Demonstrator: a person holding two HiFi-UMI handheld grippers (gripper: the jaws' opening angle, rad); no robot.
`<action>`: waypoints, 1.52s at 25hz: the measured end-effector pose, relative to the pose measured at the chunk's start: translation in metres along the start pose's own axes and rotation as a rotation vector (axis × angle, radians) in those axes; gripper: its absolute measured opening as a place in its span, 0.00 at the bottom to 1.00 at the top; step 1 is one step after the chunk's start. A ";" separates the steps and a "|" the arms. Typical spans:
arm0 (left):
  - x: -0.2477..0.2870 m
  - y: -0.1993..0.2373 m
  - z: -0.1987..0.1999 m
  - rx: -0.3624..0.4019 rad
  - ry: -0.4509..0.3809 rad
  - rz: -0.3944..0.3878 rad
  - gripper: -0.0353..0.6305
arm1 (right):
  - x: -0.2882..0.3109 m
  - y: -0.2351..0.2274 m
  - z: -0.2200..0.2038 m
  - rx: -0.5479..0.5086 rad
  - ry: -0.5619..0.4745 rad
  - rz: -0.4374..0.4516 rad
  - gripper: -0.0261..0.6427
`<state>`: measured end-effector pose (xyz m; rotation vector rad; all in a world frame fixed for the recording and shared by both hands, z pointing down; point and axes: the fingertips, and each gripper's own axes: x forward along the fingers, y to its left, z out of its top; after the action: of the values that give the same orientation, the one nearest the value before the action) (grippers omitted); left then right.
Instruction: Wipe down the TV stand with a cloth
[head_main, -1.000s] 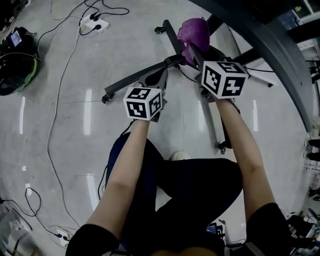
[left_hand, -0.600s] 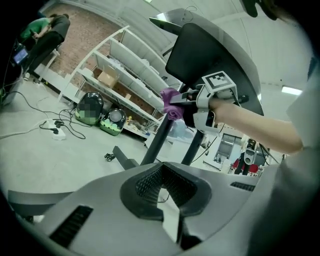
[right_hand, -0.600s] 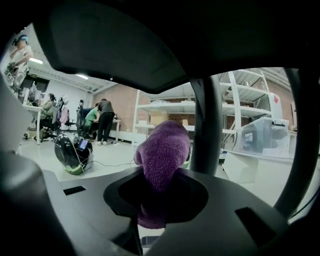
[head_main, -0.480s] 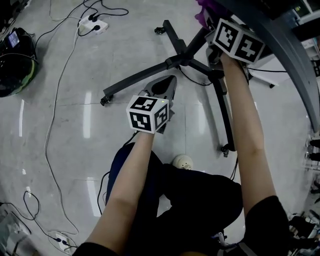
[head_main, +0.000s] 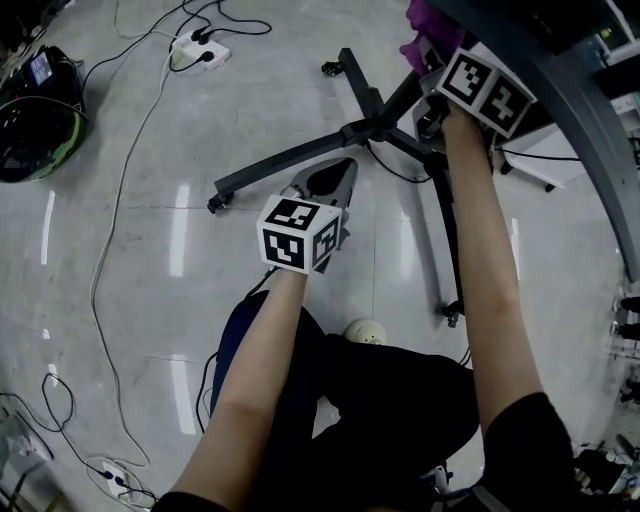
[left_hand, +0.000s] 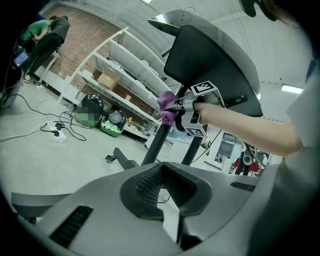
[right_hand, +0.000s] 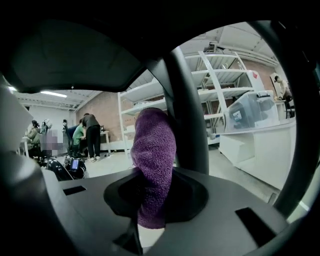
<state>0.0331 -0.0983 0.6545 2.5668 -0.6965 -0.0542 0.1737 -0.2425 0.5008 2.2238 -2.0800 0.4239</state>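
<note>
The TV stand has a black base with long legs on casters (head_main: 290, 160) and an upright black column (right_hand: 187, 110), under a dark screen panel (left_hand: 215, 60). My right gripper (head_main: 432, 55) is raised at the column, shut on a purple cloth (head_main: 425, 22). In the right gripper view the cloth (right_hand: 154, 160) stands up from the jaws, right beside the column. From the left gripper view, the cloth (left_hand: 167, 107) sits high on the post. My left gripper (head_main: 335, 172) hovers lower over the floor near a leg, jaws together, holding nothing.
A white power strip (head_main: 200, 48) and loose cables lie on the pale floor at the back left, and a dark bag (head_main: 35, 110) at the far left. Metal shelving (left_hand: 115, 70) with boxes stands behind. People work in the background. My knees and a white shoe (head_main: 365, 330) are below.
My right gripper has risen with the purple cloth from the base hub up along the column. The left gripper has drawn slightly back toward me.
</note>
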 end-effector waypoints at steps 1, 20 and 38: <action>-0.001 0.003 -0.001 -0.001 0.001 0.006 0.06 | 0.002 -0.001 -0.008 0.001 0.010 0.000 0.17; 0.014 0.012 -0.014 -0.027 0.029 0.038 0.06 | 0.029 -0.034 -0.142 0.047 0.188 -0.006 0.17; 0.021 0.031 -0.028 -0.046 0.064 0.080 0.06 | 0.056 -0.050 -0.226 0.065 0.339 -0.007 0.17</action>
<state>0.0417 -0.1200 0.6956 2.4833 -0.7634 0.0377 0.1912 -0.2394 0.7381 2.0179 -1.9057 0.8138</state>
